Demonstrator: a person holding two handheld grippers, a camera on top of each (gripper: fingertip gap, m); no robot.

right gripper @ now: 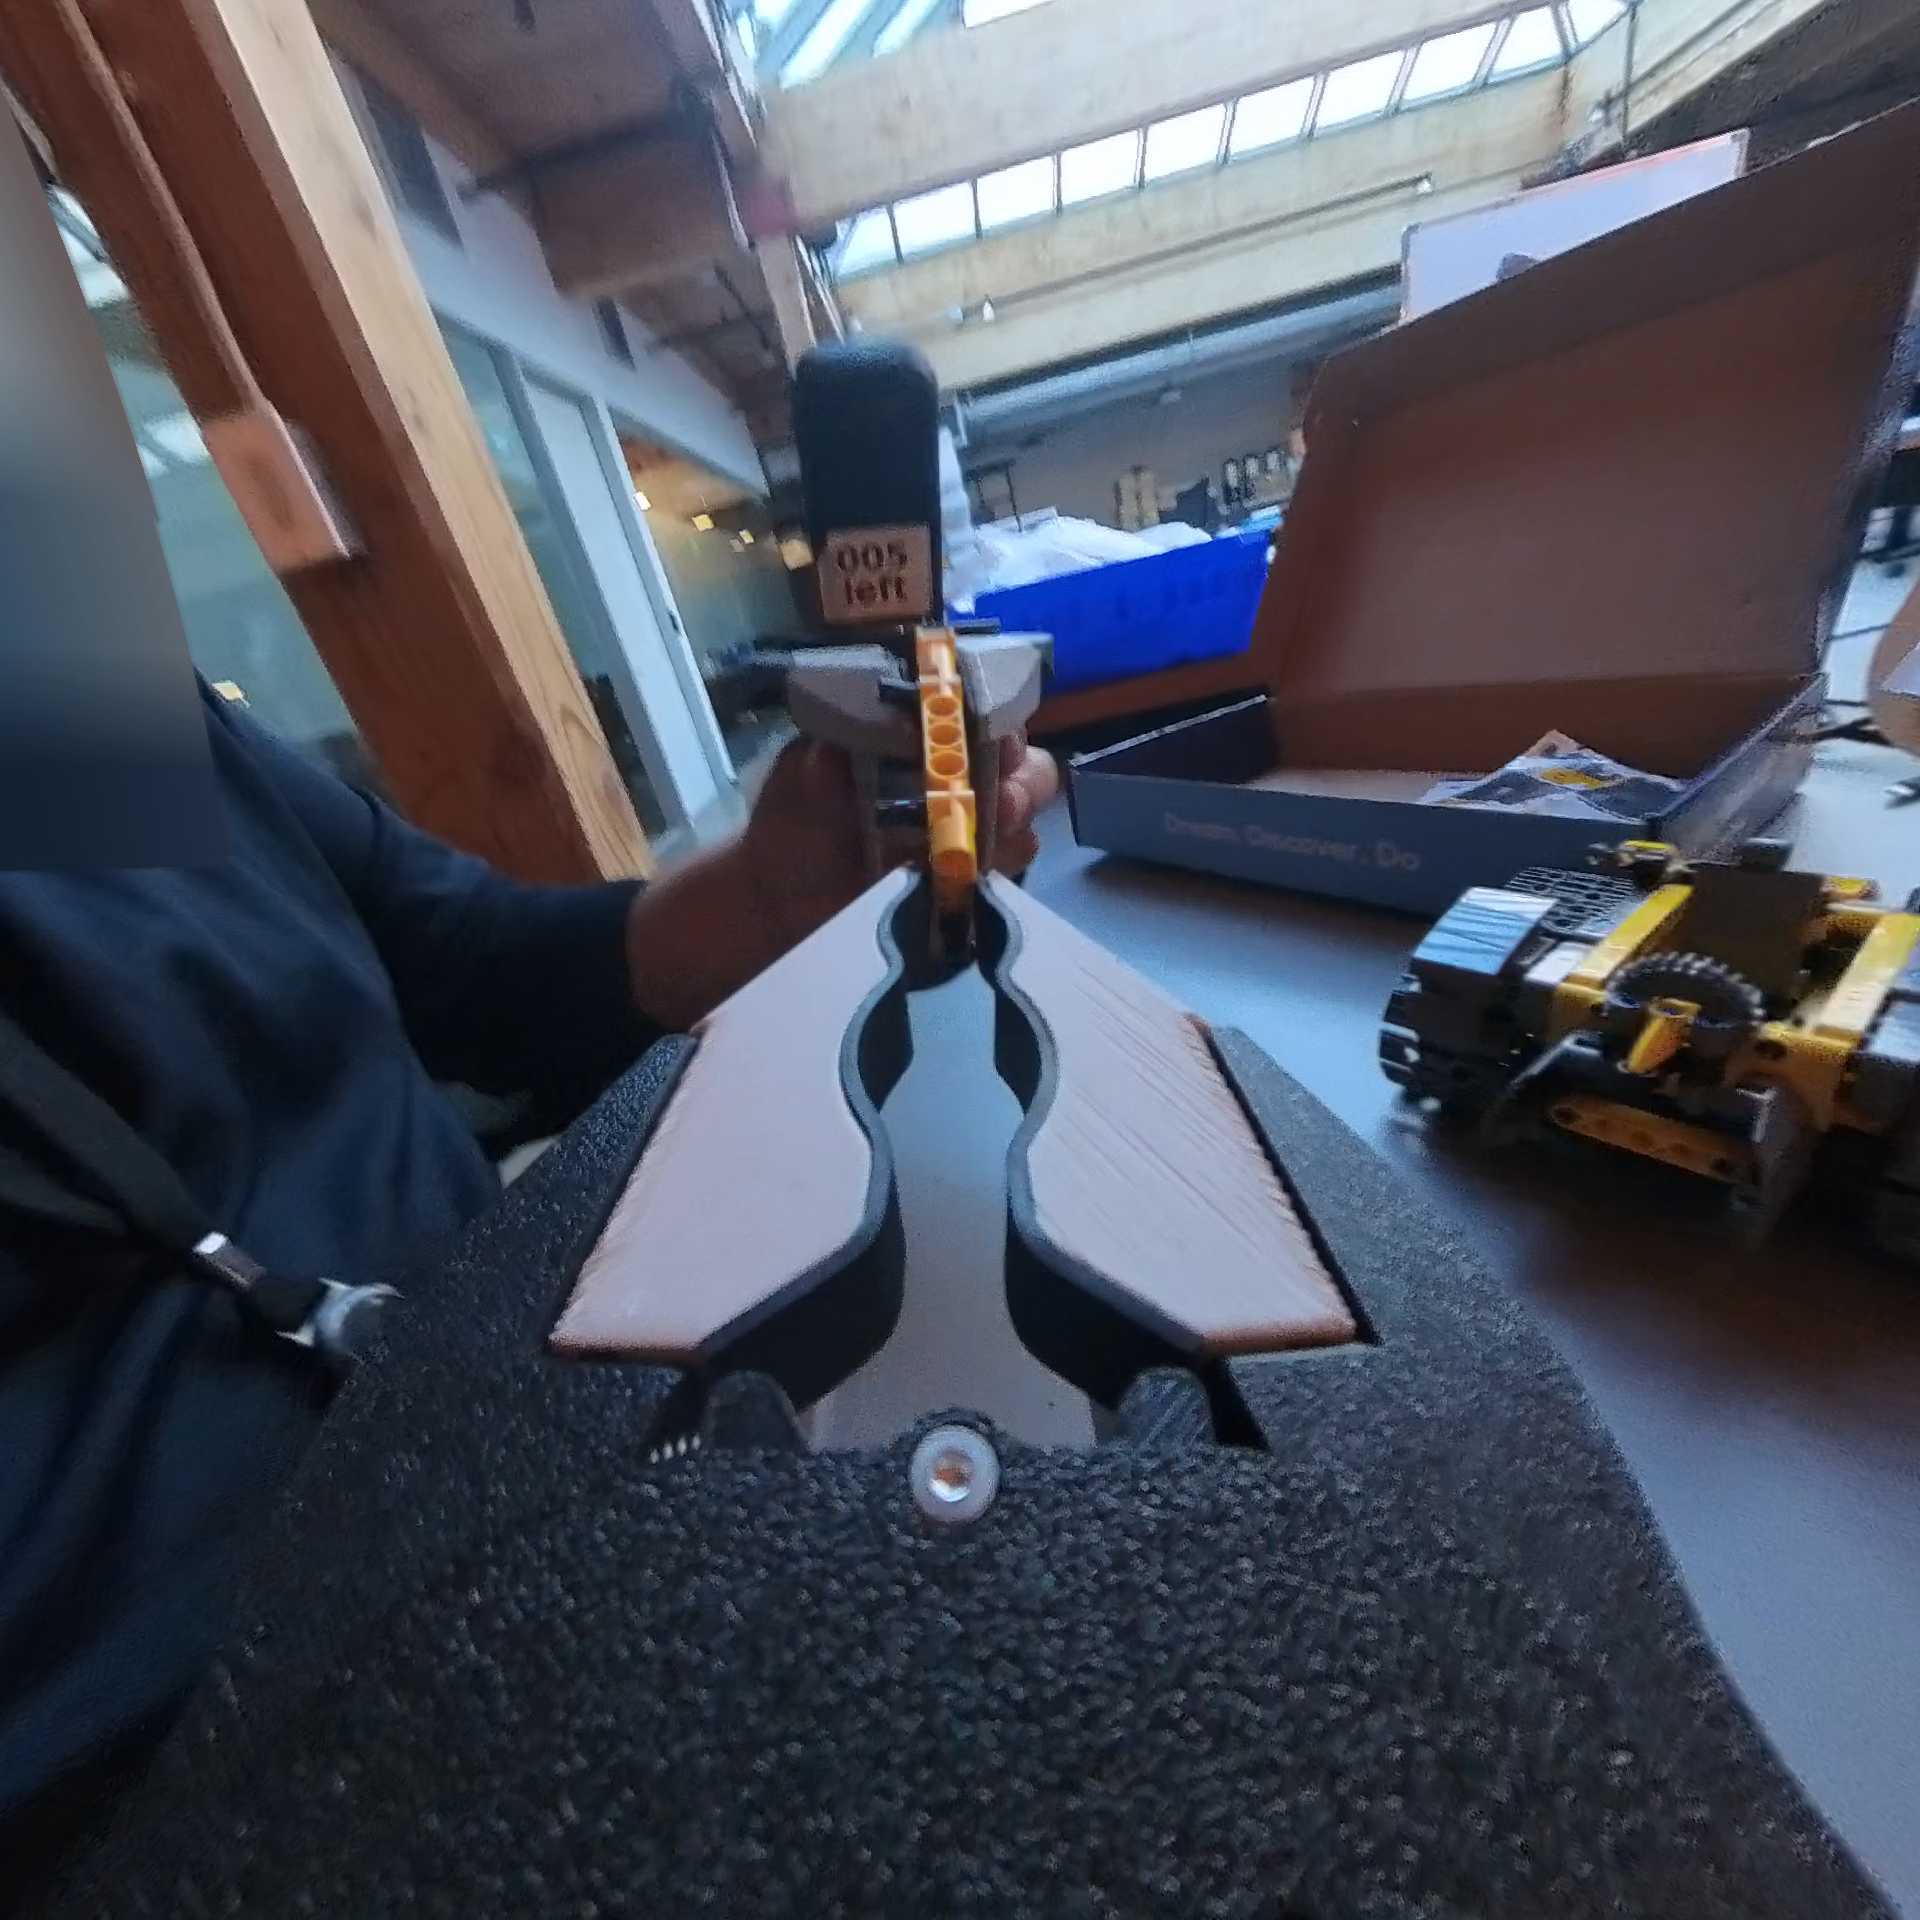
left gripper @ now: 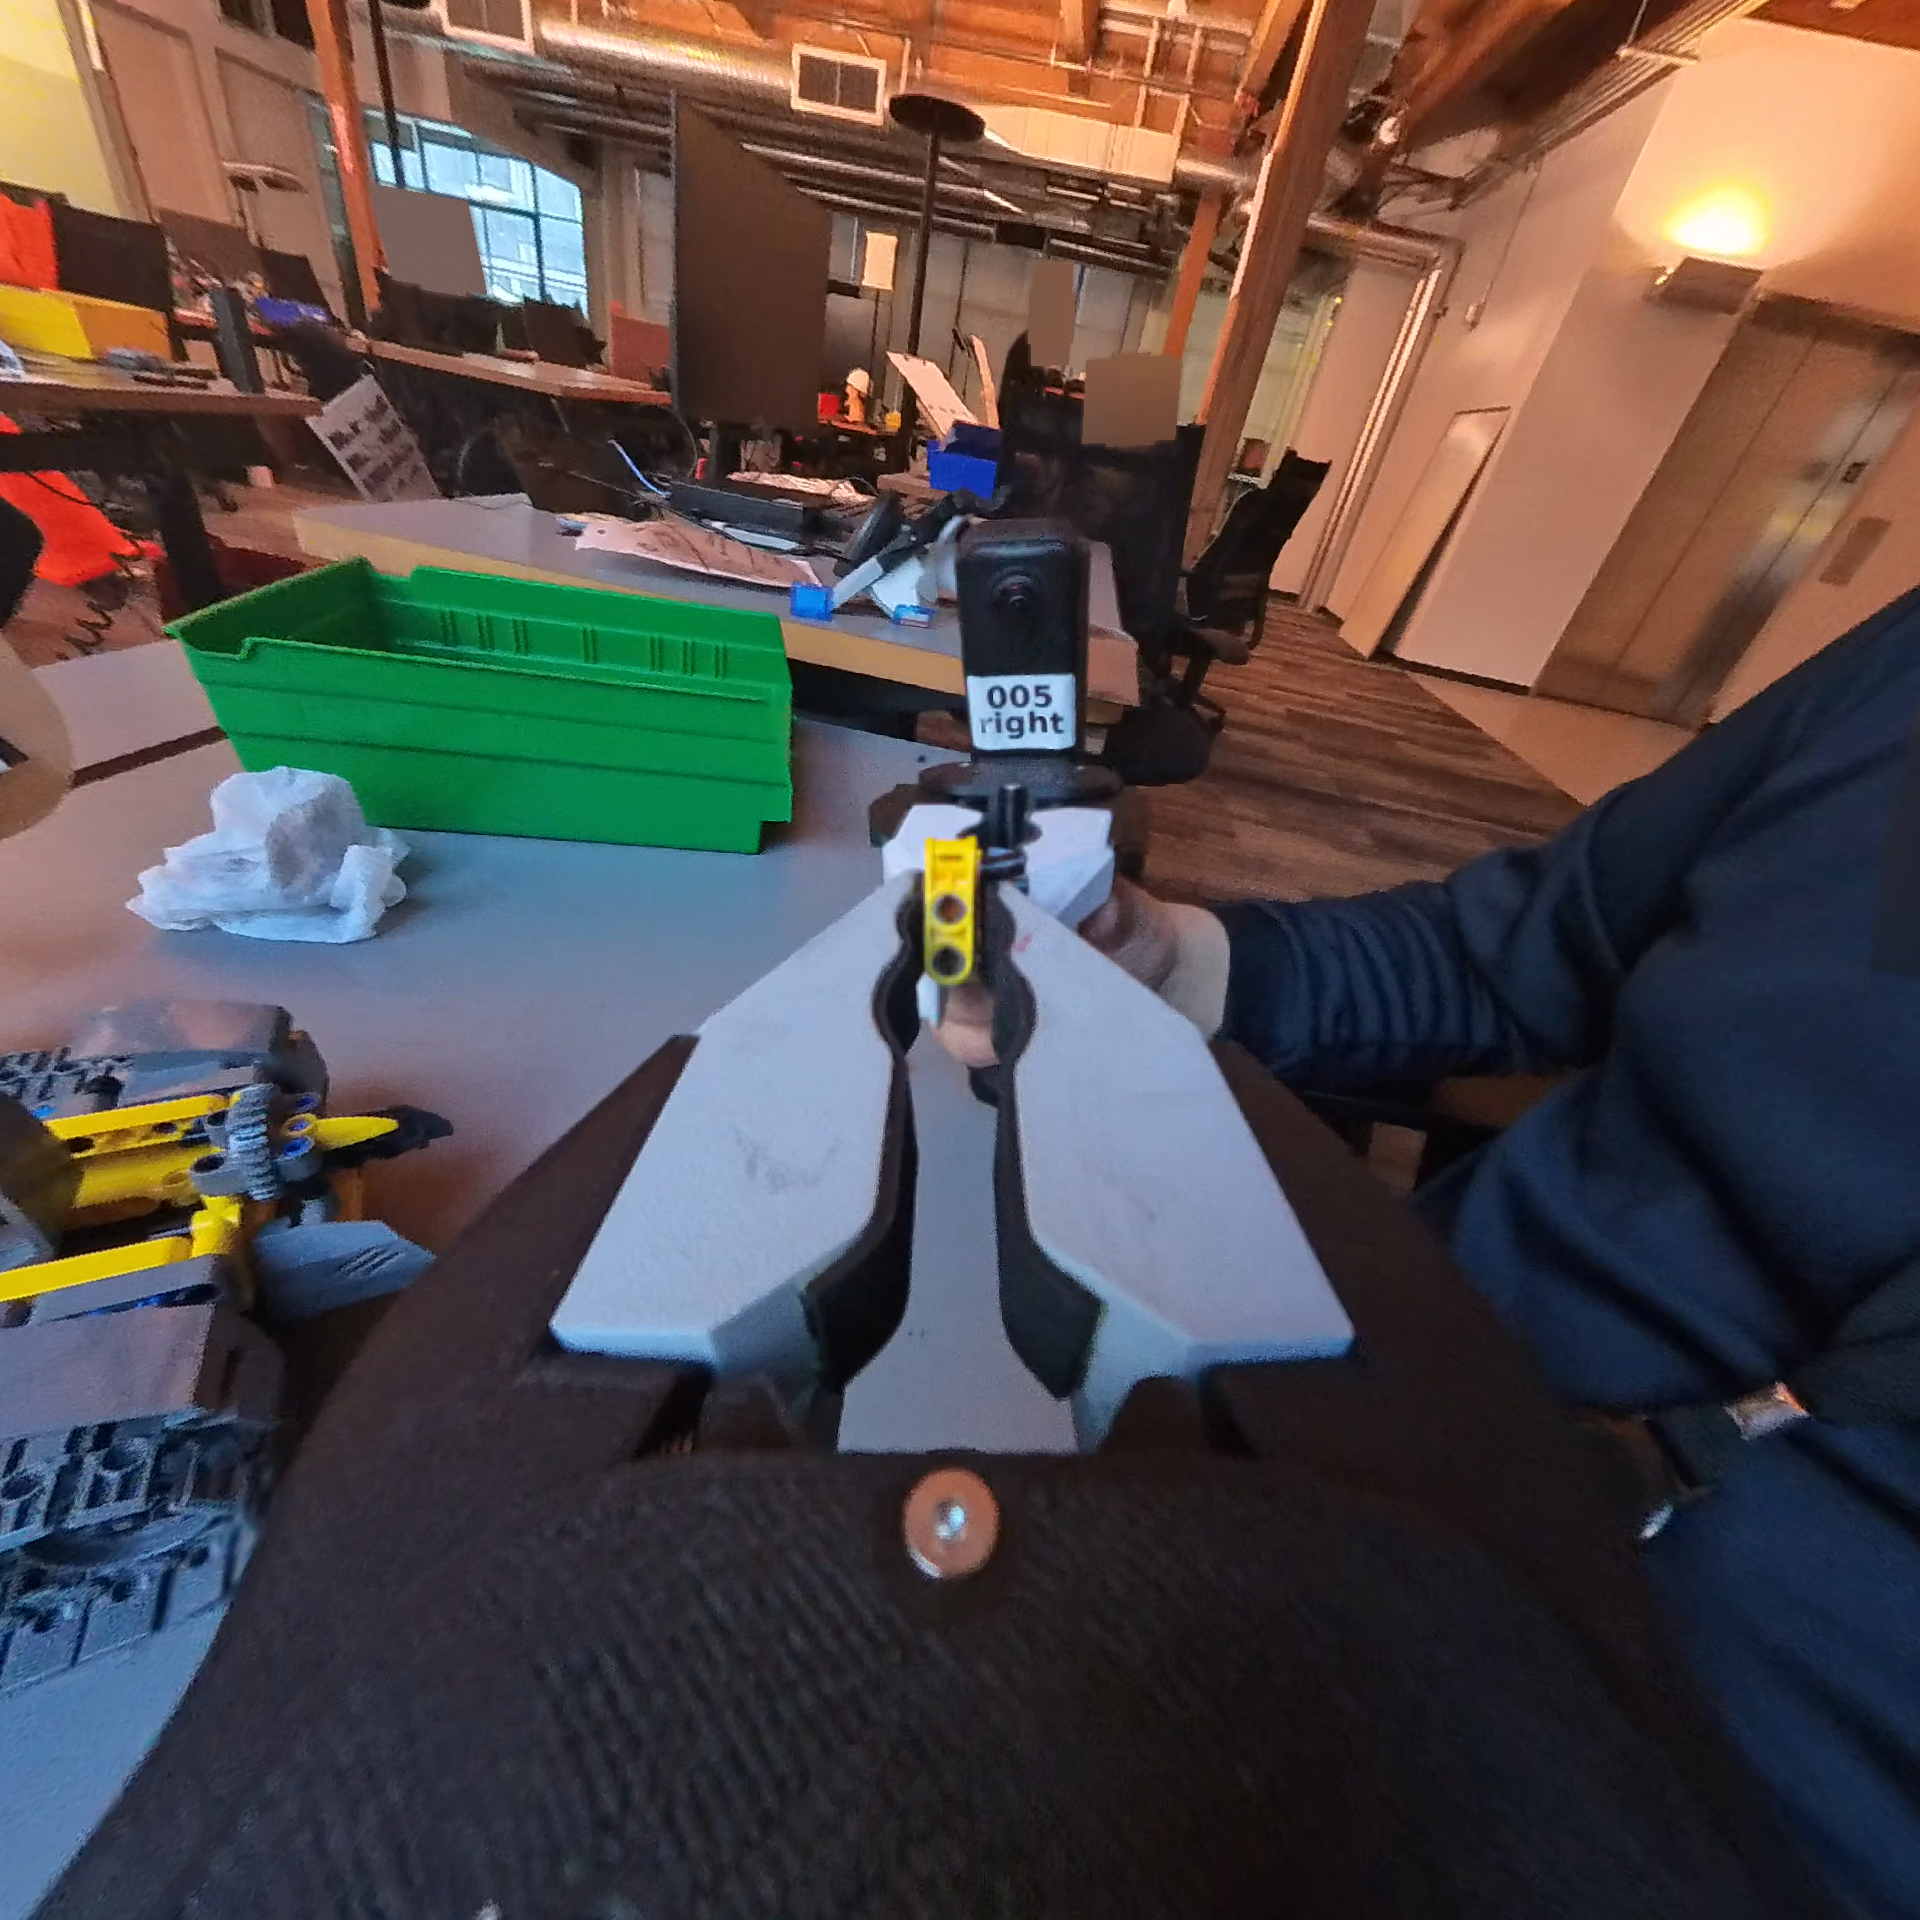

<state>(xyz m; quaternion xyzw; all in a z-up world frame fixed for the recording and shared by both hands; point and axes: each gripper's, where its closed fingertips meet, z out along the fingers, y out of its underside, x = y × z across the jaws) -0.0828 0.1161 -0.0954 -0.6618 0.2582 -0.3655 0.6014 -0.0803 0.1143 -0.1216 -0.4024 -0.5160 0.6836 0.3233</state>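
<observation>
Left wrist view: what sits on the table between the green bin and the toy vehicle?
A crumpled white plastic bag lies between green bin and toy vehicle; otherwise bare table.

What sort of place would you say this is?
Probably an open-plan office or workshop loft: desks with monitors, office chairs, exposed ceiling ducts, and a toy model beside its cardboard box.

Left claw (left gripper: pixel 961 935) and right claw (right gripper: pixel 951 904) tip to tip, fingers nearly closed, raised.
</observation>
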